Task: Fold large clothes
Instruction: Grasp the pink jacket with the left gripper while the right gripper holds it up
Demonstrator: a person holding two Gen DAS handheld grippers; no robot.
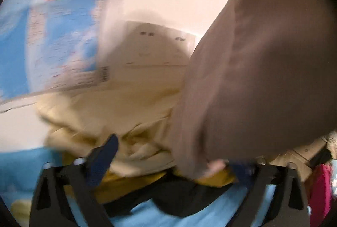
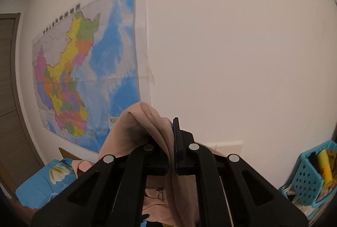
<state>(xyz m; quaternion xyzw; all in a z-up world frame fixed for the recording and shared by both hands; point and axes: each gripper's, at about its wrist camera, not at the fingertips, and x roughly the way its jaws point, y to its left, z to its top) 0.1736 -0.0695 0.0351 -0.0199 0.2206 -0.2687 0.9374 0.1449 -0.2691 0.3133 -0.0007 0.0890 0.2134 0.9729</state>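
My right gripper (image 2: 169,134) is shut on a fold of a beige-pink garment (image 2: 147,119) and holds it up in front of the wall; the cloth bunches over the left finger and hangs down below. In the blurred left wrist view the same brownish-pink garment (image 1: 263,69) hangs large at the right and covers the right finger. My left gripper (image 1: 168,155) is open, with its blue-padded left finger (image 1: 105,155) free. It hovers over a heap of cream and mustard-yellow clothes (image 1: 118,121) and a black garment (image 1: 174,195) on a light blue bed sheet (image 1: 189,218).
A coloured wall map (image 2: 84,71) hangs at the left of the white wall. A blue flowered pillow (image 2: 48,180) lies at the lower left, a brown door (image 2: 8,79) at the far left. A turquoise perforated basket (image 2: 311,174) with things stands at the right. A cardboard box (image 1: 155,46) stands behind the heap.
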